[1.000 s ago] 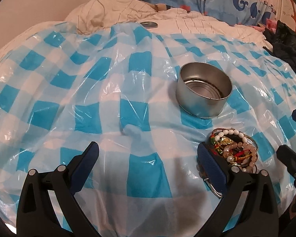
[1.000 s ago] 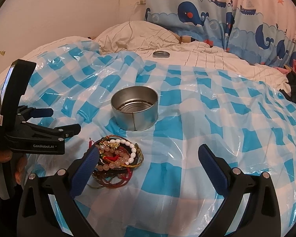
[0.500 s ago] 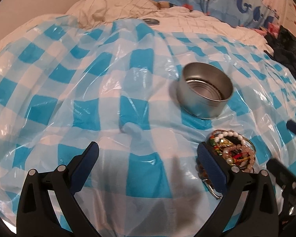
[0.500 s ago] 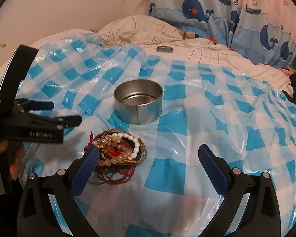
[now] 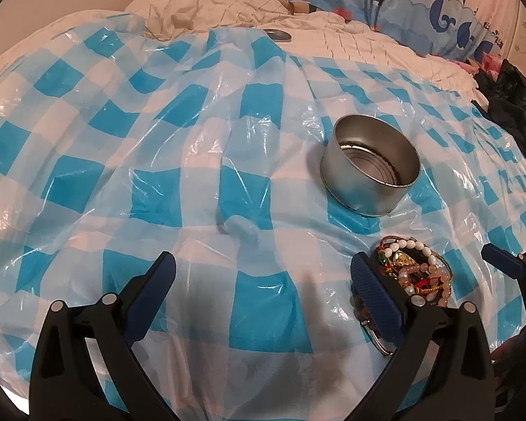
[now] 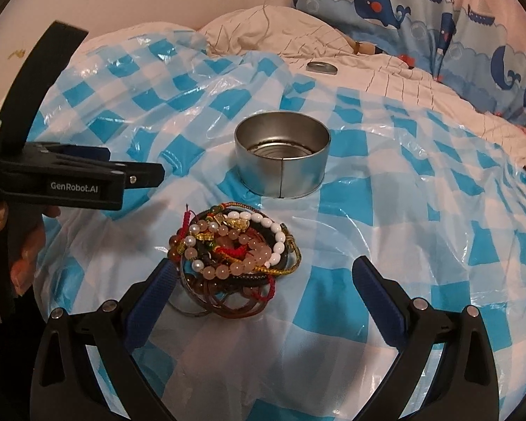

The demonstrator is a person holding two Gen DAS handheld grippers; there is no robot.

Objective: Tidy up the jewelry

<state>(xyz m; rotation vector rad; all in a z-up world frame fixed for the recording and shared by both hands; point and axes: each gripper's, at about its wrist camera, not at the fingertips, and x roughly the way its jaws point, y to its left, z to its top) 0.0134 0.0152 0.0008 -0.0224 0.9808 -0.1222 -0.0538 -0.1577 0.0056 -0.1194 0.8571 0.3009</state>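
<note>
Since a second ago my right gripper (image 6: 263,280) has eased forward, so the pile of bracelets (image 6: 236,256) now sits higher between its fingers and closer to the left fingertip (image 6: 161,277) than before; the tin and the pile themselves have not shifted on the sheet. Both fingers of this gripper stand wide apart and hold nothing. The pile lies just ahead of and beside my left fingertip, with its lower loops nearly touching it; I cannot tell if they do touch.

Ahead of the pile, past both fingertips, stands the open round tin (image 6: 282,154), upright and with nothing inside. It rests on the blue and white checked plastic sheet (image 6: 420,189), well apart from the small metal lid (image 6: 322,67) lying far ahead on the cream quilt (image 6: 396,73).

My left gripper (image 5: 263,273) is also spread wide and grips nothing. From its camera the bracelets (image 5: 413,273) lie just outside its right fingertip (image 5: 363,270), partly hidden behind that finger, and the tin (image 5: 370,168) stands ahead and to the right. A hand (image 6: 24,245) wraps the left gripper's handle at the far left of the right camera's view.
</note>
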